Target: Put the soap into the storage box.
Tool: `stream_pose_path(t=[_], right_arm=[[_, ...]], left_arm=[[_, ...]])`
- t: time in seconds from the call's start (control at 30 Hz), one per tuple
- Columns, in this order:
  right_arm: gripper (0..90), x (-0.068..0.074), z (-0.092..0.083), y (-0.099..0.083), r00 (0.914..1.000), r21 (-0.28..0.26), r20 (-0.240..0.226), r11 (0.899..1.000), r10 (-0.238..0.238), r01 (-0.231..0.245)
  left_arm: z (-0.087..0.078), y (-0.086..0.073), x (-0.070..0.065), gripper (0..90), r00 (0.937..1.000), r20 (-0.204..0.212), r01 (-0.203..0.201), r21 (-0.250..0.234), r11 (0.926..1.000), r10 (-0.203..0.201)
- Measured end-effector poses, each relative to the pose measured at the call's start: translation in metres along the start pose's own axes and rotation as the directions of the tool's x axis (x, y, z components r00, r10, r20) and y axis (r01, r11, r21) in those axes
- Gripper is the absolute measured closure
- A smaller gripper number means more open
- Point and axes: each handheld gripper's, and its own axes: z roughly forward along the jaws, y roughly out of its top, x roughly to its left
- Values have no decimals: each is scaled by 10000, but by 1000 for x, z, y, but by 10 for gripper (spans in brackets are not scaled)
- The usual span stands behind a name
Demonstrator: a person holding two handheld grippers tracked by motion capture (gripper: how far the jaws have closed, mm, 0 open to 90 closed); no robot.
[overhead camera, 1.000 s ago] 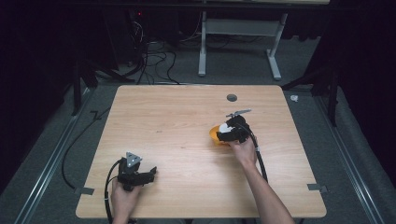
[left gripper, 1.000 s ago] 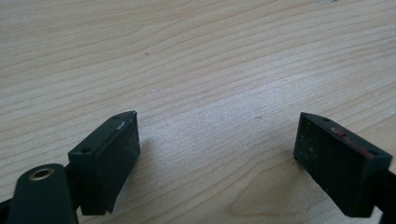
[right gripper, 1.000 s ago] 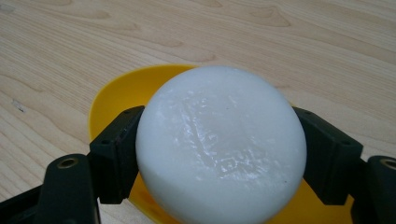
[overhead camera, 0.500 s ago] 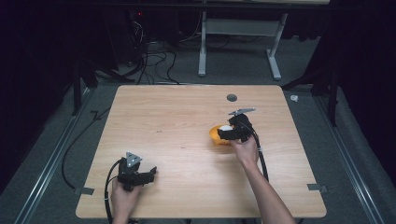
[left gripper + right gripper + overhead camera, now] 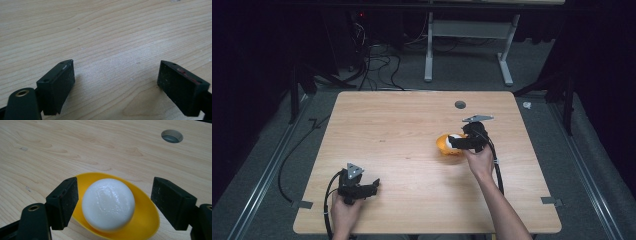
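White ball, yellow bowl, pale wood-grain table, black jaws, grey carpet floor

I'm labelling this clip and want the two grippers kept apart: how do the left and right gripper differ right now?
The left gripper has bare table between its jaws; the right gripper straddles a white ball in a yellow dish, its jaws just opening, pads clear of the ball. The left sits near the table's front edge, the right farther in. Both stand open.

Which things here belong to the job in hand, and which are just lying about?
In the job:
white ball
yellow dish under it
right claw, open around the ball

Lying about:
left claw, open over bare table
round hole in the tabletop
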Motion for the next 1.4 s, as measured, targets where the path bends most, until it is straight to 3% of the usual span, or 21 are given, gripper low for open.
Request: stream_pose_path(t=[0.83, 1.4], right_arm=[[249, -12, -29, -5, 9999, -648, -93, 9979, 46, -52], [263, -21, -49, -16, 9998, -988, 105, 9950, 187, -175]], left_arm=[[0, 0, 0, 148, 10000, 12, 1, 11, 10000, -1], [0, 0, 0, 148, 10000, 24, -19, 11, 10000, 19]])
